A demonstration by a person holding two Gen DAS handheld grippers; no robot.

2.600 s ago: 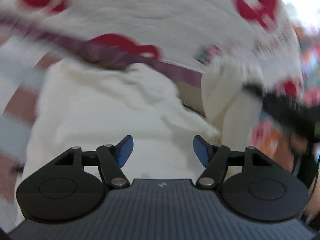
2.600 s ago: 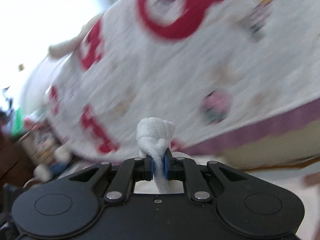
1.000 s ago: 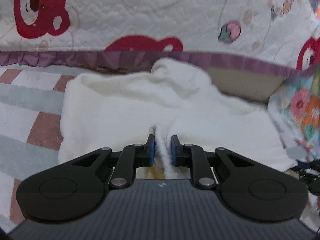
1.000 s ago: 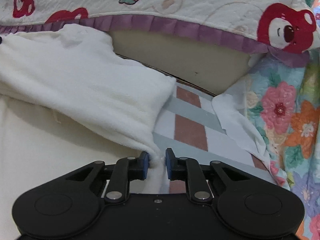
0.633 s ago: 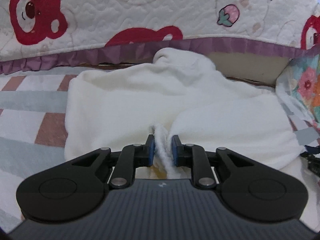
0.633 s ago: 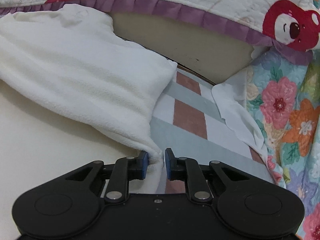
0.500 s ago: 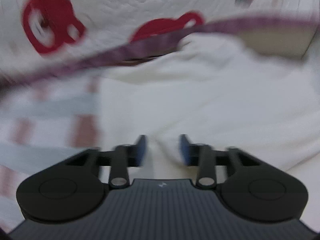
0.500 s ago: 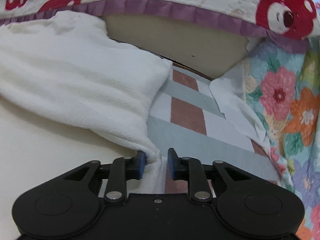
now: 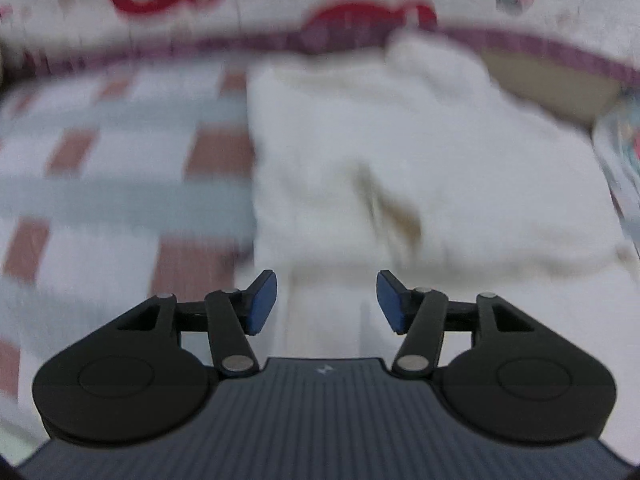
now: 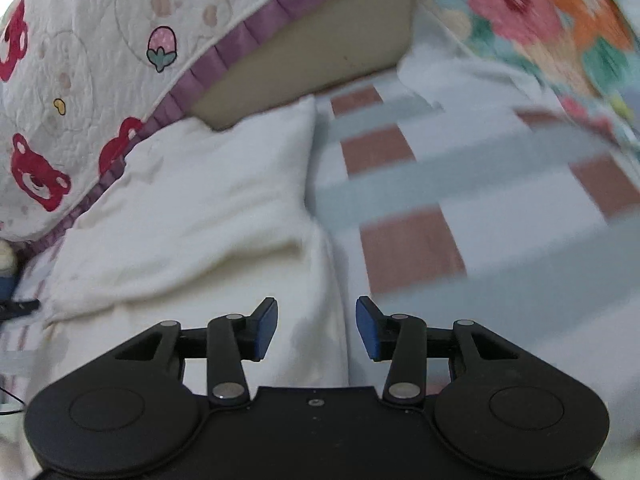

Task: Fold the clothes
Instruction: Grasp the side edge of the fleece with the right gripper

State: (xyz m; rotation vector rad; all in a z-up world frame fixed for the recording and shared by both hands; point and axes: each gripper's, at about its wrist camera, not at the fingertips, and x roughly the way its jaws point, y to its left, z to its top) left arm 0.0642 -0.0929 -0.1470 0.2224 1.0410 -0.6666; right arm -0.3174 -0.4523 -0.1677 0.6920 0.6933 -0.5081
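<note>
Left wrist view: left gripper (image 9: pixel 326 300) and right gripper (image 10: pixel 316 328), jaws opening, empty; the released white garment (image 9: pixel 420 168) risks unfolding if snagged.

You won't find a readable word, number or brand name in either view. The one sign is a small pale logo mark (image 9: pixel 322 370) on the ribbed housing (image 9: pixel 320 420) of your left gripper, too small to make out. The bear-print quilt (image 10: pixel 100 60) on the far left carries pictures only.
</note>
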